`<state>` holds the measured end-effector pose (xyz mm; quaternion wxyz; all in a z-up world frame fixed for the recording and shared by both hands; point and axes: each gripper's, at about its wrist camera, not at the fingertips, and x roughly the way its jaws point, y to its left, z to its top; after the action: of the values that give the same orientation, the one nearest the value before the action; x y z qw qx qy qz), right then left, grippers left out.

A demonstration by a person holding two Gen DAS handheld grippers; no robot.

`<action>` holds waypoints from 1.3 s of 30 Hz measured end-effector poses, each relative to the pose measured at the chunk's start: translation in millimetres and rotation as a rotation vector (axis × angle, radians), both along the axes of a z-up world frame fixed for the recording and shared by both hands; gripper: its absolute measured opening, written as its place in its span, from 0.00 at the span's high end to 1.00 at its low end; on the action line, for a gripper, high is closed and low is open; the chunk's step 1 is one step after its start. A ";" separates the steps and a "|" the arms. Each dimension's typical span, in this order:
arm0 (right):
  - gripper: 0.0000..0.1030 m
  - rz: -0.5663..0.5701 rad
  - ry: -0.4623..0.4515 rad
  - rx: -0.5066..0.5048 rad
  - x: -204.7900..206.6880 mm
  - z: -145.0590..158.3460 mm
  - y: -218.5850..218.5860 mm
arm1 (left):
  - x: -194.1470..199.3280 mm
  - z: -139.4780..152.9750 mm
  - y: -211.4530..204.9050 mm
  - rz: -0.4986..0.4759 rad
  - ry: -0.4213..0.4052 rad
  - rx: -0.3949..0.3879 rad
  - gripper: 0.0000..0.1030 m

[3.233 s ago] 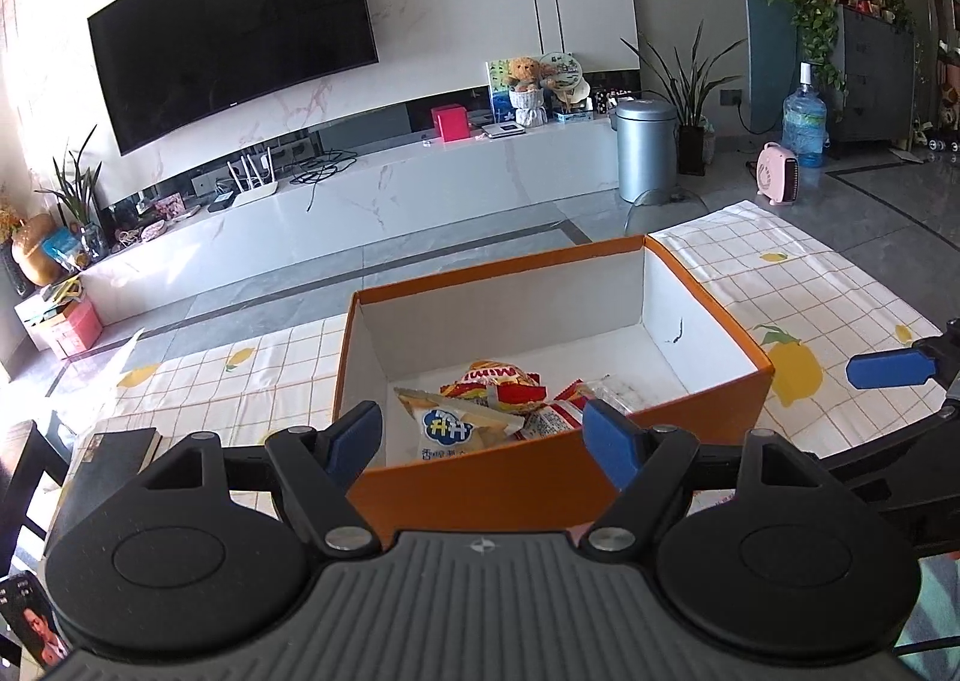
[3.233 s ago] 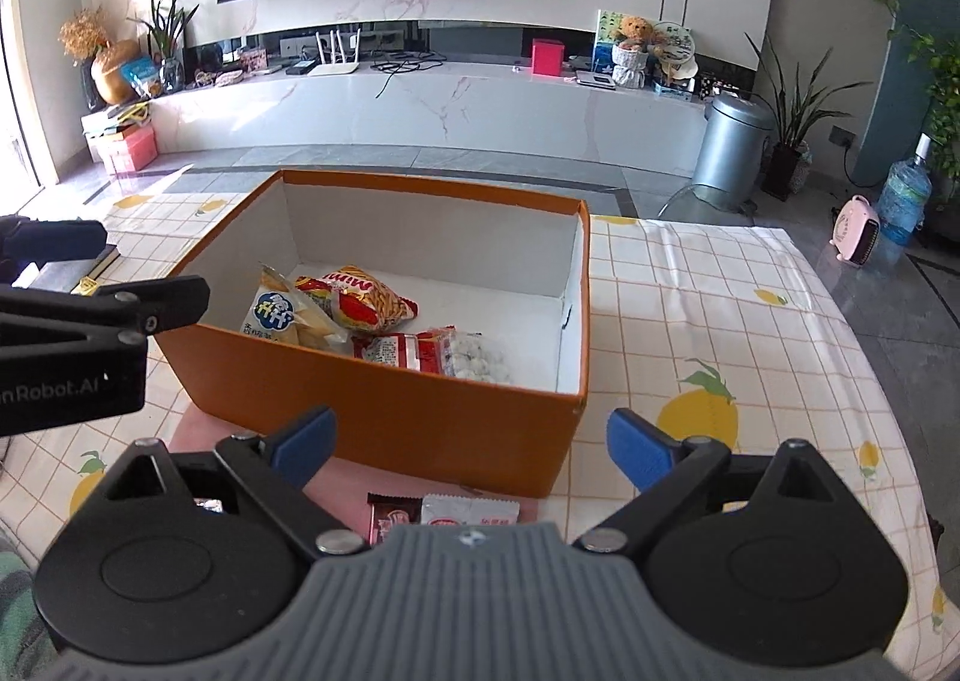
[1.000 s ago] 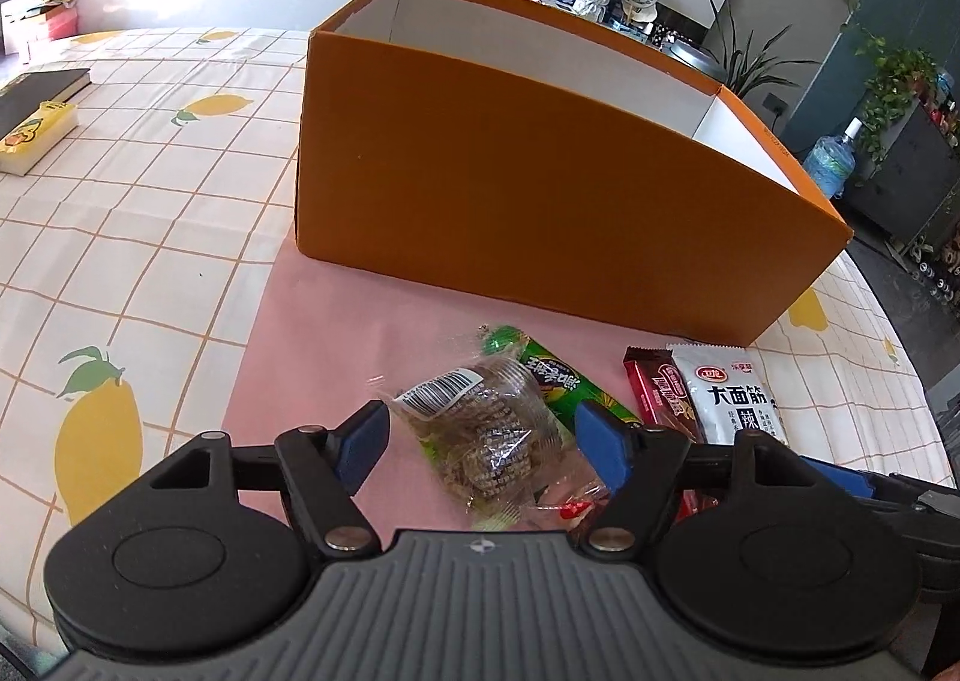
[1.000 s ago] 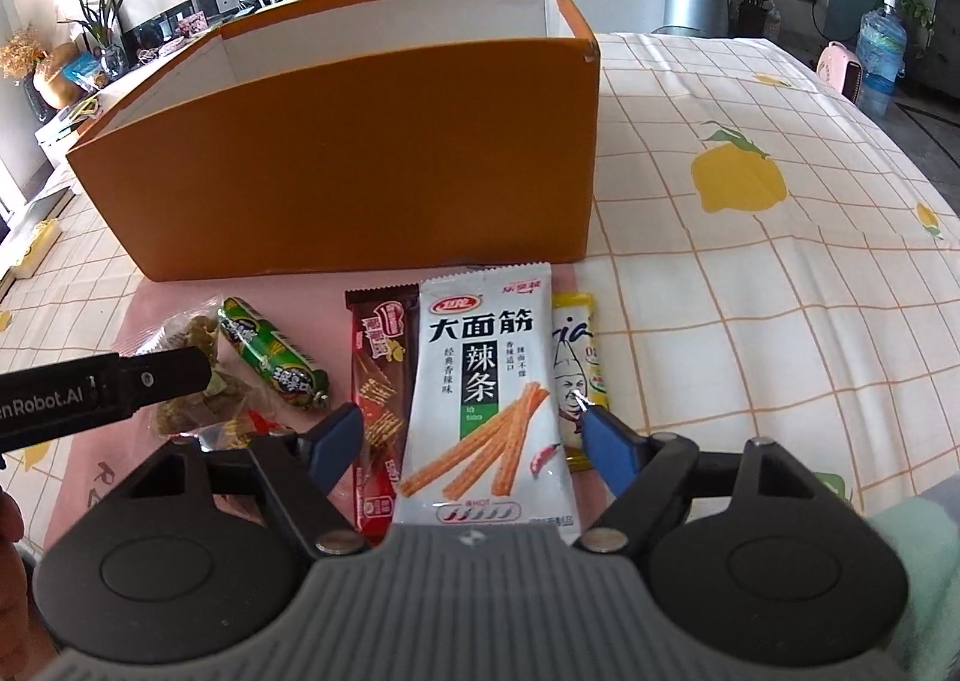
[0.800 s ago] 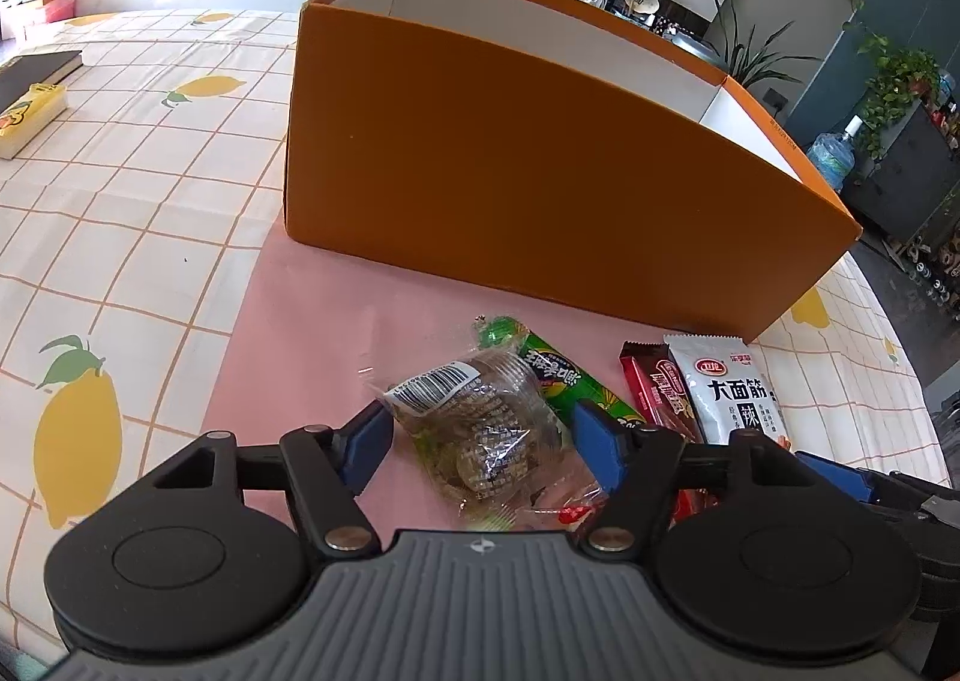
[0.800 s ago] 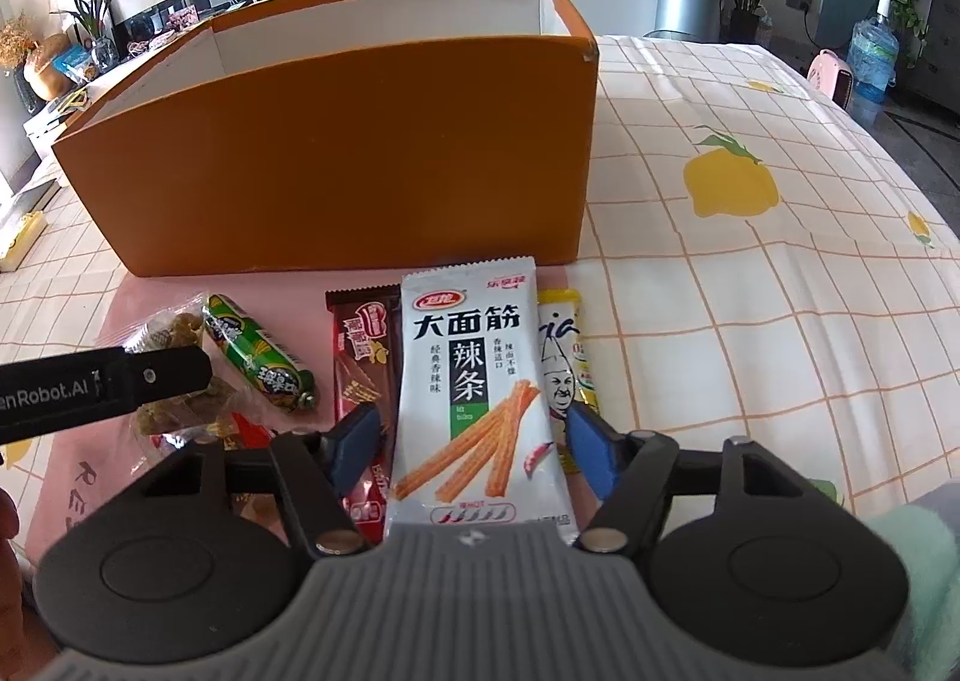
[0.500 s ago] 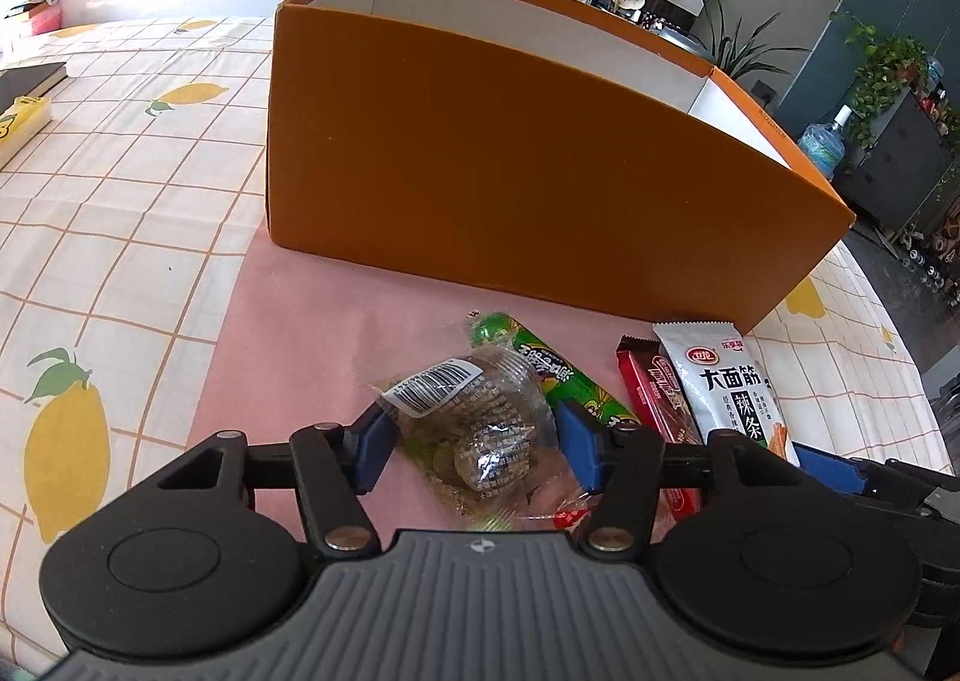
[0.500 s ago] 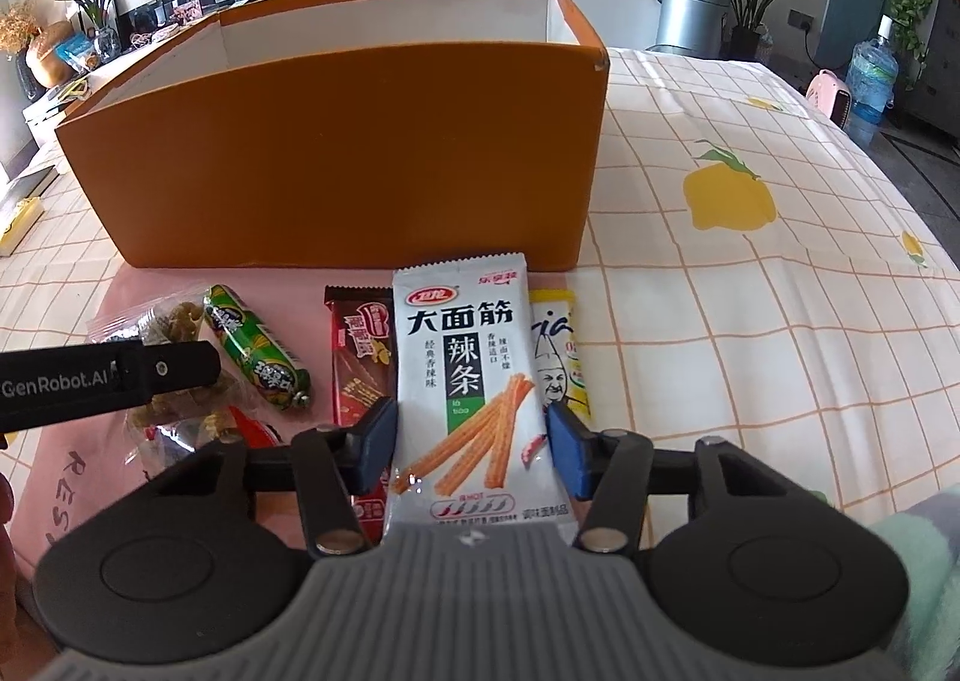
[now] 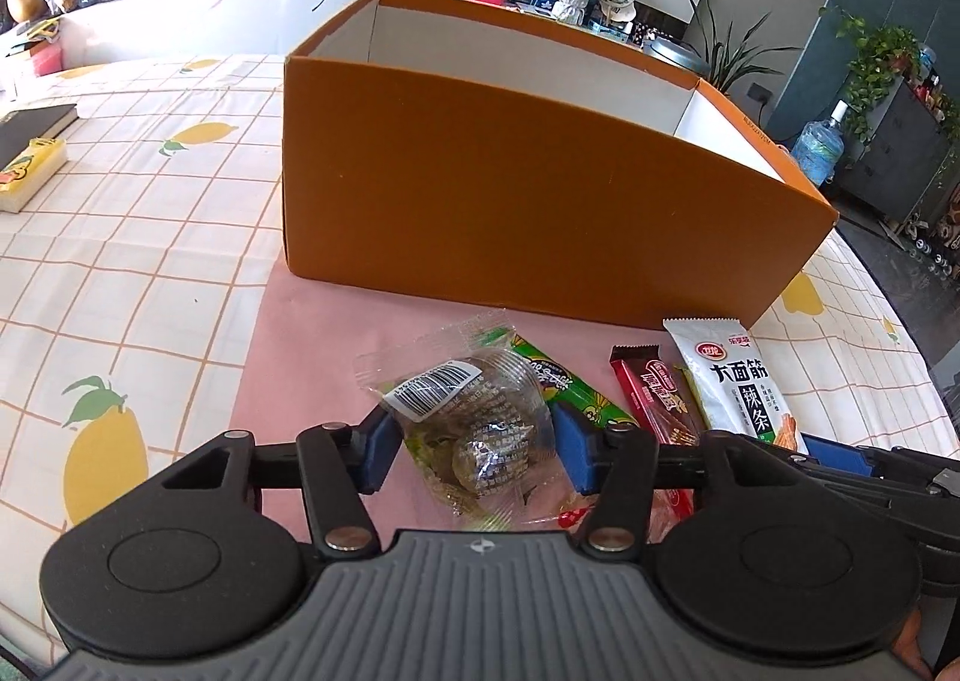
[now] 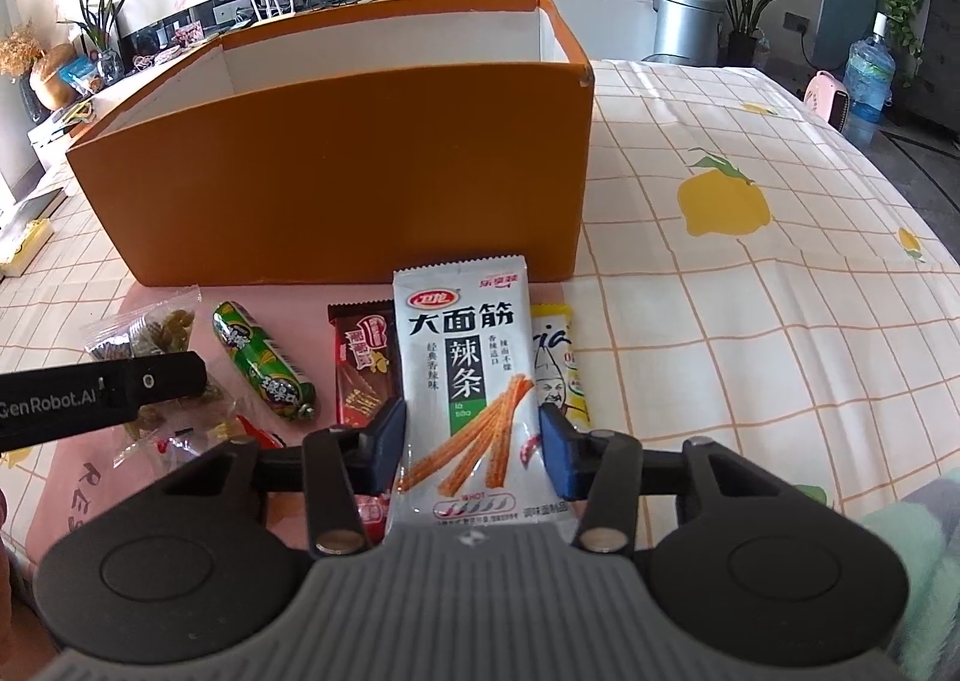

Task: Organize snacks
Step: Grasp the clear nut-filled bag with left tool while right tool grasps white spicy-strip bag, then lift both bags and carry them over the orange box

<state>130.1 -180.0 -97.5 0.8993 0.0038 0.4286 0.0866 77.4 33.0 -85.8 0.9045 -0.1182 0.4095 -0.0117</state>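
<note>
The orange box stands on the worktop, which is covered by a checked cloth with lemon prints, and it serves here as the landmark. All the loose snacks lie in a row on a pink mat just in front of its near wall.

At the left end of the row, in front of the box's left half, lies a clear bag of candies. The left hand-held gripper has its blue pads on both sides of this bag and they press its edges, so it is pinching the bag. To the right of it, partly under the bag, lies a green sausage stick. Next comes a dark red bar, its right edge covered by a white spicy-strip packet that lies in front of the box's right corner. The right hand-held gripper is closed on the lower part of this packet, pads touching both sides. A yellow packet shows from under the white one at the right end.
</note>
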 end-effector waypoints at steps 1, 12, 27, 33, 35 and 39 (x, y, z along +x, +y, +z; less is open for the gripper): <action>0.56 -0.001 -0.005 0.003 -1.3 1.0 -0.3 | -1.5 0.4 0.5 0.001 -0.003 0.001 0.40; 0.56 0.010 -0.099 0.015 -22.5 21.0 -5.6 | -18.1 26.0 -2.4 -0.006 -0.043 0.029 0.40; 0.57 0.047 -0.212 0.097 -43.1 88.0 -13.0 | -25.3 79.2 -22.9 -0.048 -0.142 0.114 0.40; 0.57 0.075 -0.246 0.093 -30.0 117.6 -10.6 | -11.6 106.7 -26.7 -0.064 -0.197 0.149 0.40; 0.57 0.082 -0.258 0.089 -23.3 126.2 -9.8 | -4.7 116.0 -28.0 -0.072 -0.214 0.153 0.40; 0.57 0.103 -0.287 0.070 -6.7 143.2 -6.5 | 9.1 127.7 -31.2 -0.085 -0.239 0.178 0.40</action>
<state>123.4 -186.5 45.7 0.9451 0.0006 0.2920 0.1471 86.5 1.8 41.9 0.9524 -0.0179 0.3030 -0.0274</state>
